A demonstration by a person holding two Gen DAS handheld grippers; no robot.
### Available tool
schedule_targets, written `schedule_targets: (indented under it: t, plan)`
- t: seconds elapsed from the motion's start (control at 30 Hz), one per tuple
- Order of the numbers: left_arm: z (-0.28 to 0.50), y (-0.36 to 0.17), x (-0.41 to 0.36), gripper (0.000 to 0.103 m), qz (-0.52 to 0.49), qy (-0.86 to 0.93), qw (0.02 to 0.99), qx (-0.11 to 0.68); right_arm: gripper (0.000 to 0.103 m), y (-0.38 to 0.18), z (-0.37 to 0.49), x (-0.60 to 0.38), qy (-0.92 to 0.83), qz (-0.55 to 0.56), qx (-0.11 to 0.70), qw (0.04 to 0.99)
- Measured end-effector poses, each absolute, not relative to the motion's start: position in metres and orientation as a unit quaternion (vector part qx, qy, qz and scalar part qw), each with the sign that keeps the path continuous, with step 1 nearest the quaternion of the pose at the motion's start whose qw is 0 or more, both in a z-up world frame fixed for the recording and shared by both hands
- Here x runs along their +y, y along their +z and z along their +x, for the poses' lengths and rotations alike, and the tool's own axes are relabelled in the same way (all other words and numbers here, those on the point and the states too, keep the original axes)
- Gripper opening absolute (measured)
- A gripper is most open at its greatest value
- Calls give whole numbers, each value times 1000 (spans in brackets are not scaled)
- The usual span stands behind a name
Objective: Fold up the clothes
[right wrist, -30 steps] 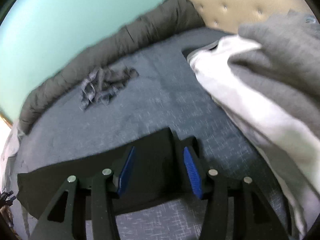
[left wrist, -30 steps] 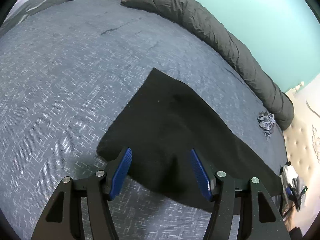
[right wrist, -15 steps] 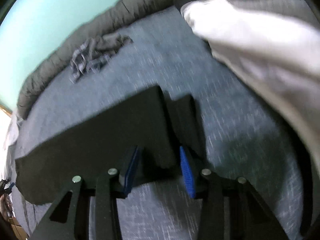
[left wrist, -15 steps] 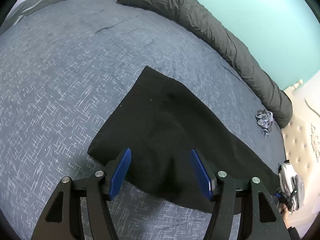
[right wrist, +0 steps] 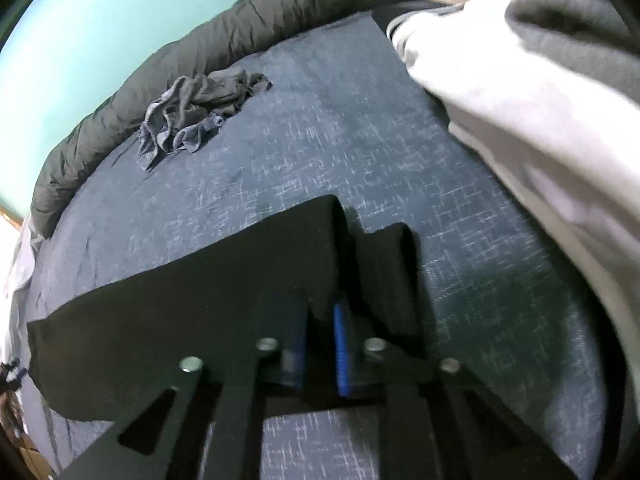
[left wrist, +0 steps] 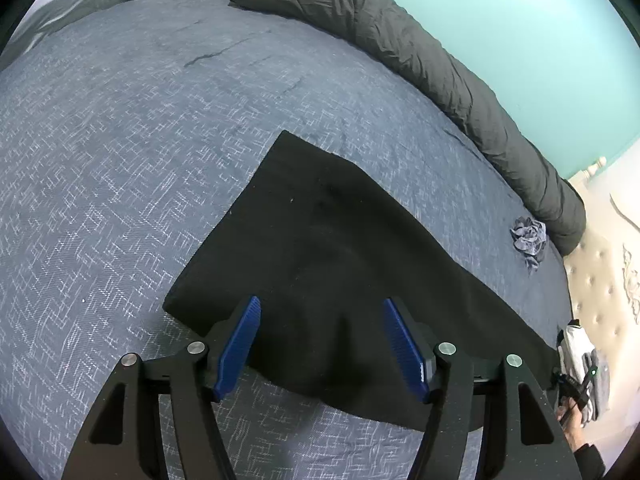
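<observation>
Right tool (right wrist: 320, 344) pinched on the black garment's (left wrist: 320, 264) end, left tool (left wrist: 320, 340) gaping over its other edge, long axis running between them

- One black garment (left wrist: 320, 264) is counted, spread on the bed (left wrist: 120, 160).
- One crumpled grey garment (right wrist: 192, 116) is seen.
- One rolled grey duvet (left wrist: 420, 52) is counted.
- One pile of white and grey clothes (right wrist: 520, 92) is seen.
- Two grippers are counted: left gripper (left wrist: 320, 340), right gripper (right wrist: 320, 344).

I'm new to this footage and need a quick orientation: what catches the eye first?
A flat black cloth garment spreads across the middle of the blue woven bedspread. The right tool is shut on its bunched edge, and the left tool stands open over the opposite end.
</observation>
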State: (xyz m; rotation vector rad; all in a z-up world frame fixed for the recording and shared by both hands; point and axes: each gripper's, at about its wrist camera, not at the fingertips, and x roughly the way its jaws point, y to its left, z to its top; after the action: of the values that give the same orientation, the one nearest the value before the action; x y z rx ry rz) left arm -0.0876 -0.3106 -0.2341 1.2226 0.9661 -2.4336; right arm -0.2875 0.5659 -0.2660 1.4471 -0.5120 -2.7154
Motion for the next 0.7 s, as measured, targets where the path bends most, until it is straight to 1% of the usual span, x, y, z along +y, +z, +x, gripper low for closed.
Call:
schedule_targets:
  t: [0.2,0.27,0.43,0.5,0.6,0.63,0.67,0.7]
  plan:
    - [-88,-232,-308,68,420,-837,119,329,6,-238,-265,581,-885,438,-158,-3]
    - [-88,-232,-308,68,421,-838,118,327,6,-246,-270,583,-875,464,-138,-15]
    - [-83,-233,-307,68,420,-836,120,332,6,-266,-279,586,-865,482,-133,-43]
    - [-82,-231,-307,68,421,-837,118,329,7,-269,-281,584,-866,479,-135,-40]
    - [-82,-230,-309,68,422,-837,119,326,12,-269,-283,582,-869,472,-142,-33]
    - [-82,-230,-310,68,423,-837,119,325,17,-268,-283,582,-871,470,-141,-32]
    - [-82,-231,-310,68,423,-837,120,325,26,-265,-282,581,-875,464,-134,-34]
    - [-83,-231,-311,68,423,-837,121,325,30,-261,-281,580,-879,457,-128,-36]
